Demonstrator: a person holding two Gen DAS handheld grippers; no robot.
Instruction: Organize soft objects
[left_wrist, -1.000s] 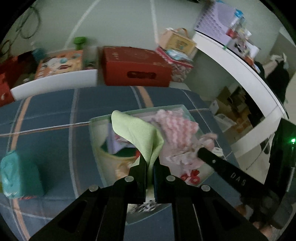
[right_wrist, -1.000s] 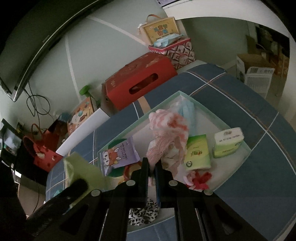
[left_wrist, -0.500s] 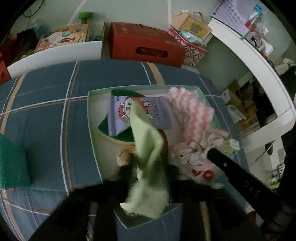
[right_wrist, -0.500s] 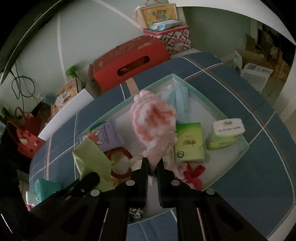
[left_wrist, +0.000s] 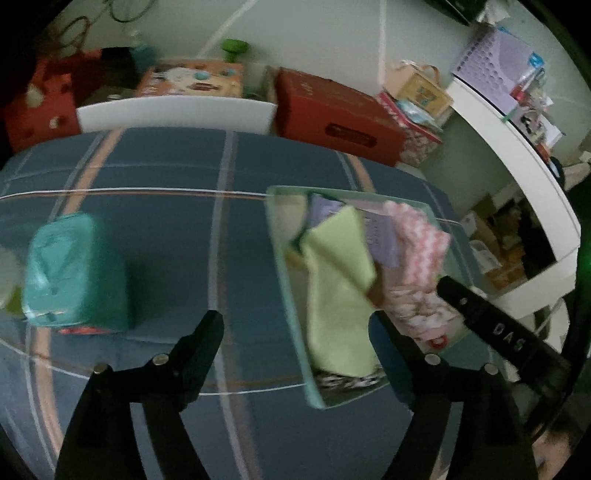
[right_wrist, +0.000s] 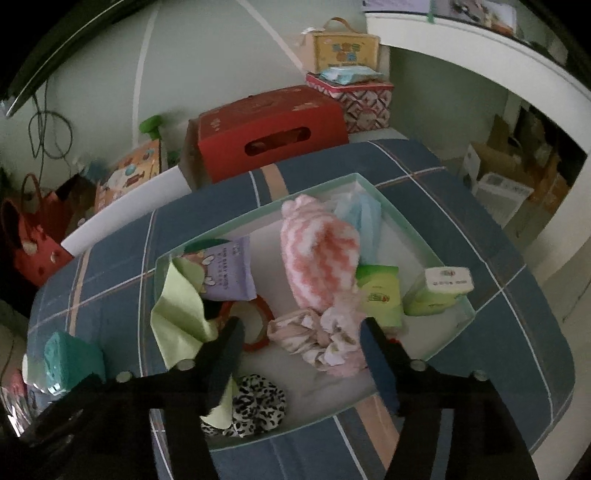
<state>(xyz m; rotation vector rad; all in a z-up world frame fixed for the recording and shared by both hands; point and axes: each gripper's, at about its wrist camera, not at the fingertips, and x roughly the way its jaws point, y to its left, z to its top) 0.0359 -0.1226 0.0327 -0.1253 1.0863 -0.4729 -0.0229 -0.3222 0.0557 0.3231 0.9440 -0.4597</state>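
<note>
A pale green tray (right_wrist: 413, 229) sits on the blue plaid table and holds soft things. A light green cloth (left_wrist: 340, 291) lies draped in its left part, also seen in the right wrist view (right_wrist: 181, 314). A pink-and-white zigzag fluffy item (right_wrist: 319, 258) and a crumpled pink-white cloth (right_wrist: 325, 336) lie in the middle. A leopard scrunchie (right_wrist: 255, 406) lies at the near edge. My left gripper (left_wrist: 295, 332) is open and empty, left of the tray over the table. My right gripper (right_wrist: 299, 332) is open and empty just above the crumpled cloth.
A teal tissue pack (left_wrist: 74, 273) lies on the table at left. In the tray are a purple packet (right_wrist: 227, 273), green tissue packs (right_wrist: 380, 291), a blue item (right_wrist: 362, 218) and a red ring (right_wrist: 258, 325). A red box (right_wrist: 266, 129) stands behind the table.
Both grippers have opened. The left let go of the green cloth, which dropped into the tray, and swung left. The right let go of the pink cloth, which now lies in the tray.
</note>
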